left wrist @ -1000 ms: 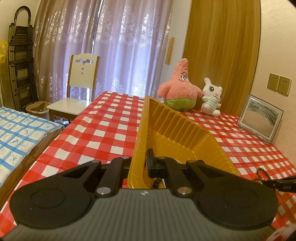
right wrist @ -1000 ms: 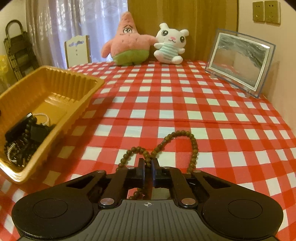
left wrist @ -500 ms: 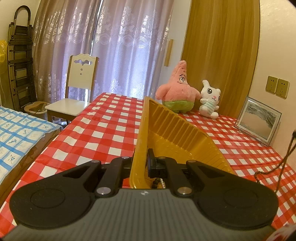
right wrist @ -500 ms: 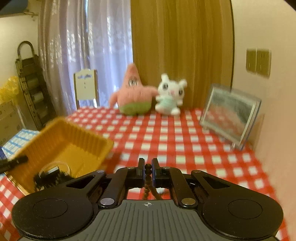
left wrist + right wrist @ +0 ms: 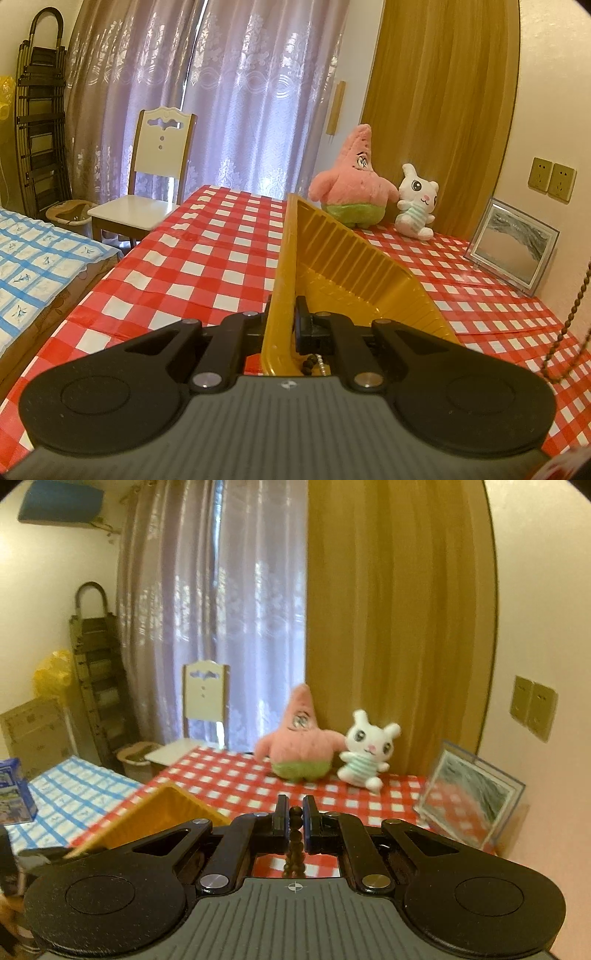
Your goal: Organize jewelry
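Between our right gripper (image 5: 294, 814) fingers sits a dark brown wooden bead strand (image 5: 294, 843), pinched near its top and hanging straight down under the tips, above the red-and-white checked tablecloth (image 5: 236, 779). Our left gripper (image 5: 282, 319) is clamped on the near wall of the ribbed yellow plastic tray (image 5: 354, 266); beads and pearls show just inside. From the left wrist view, the strand dangles far right, clear of the tray.

Lilac curtains (image 5: 236, 92), white chair (image 5: 155, 177)
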A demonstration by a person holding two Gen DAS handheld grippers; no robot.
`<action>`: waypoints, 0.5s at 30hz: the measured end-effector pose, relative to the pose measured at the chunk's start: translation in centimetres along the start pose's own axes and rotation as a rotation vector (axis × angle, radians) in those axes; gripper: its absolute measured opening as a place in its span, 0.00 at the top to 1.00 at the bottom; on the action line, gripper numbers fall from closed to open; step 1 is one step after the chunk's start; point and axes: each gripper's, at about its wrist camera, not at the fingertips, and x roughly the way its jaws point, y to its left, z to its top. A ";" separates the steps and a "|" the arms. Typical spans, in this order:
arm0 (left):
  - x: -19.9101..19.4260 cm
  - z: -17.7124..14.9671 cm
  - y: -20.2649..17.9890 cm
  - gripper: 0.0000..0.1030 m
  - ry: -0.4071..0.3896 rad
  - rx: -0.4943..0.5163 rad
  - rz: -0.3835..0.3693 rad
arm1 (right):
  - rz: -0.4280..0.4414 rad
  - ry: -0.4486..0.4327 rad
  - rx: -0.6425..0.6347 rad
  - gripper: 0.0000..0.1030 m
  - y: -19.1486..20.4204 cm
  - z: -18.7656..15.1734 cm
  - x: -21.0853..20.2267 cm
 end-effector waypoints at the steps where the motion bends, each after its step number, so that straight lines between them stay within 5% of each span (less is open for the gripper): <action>1: 0.0 0.0 0.0 0.93 0.000 0.001 0.001 | 0.012 0.000 0.002 0.93 0.3 0.3 -0.1; 15: -0.1 0.1 -0.1 0.93 -0.002 -0.009 -0.005 | 0.212 -0.040 -0.003 0.93 6.0 3.7 2.8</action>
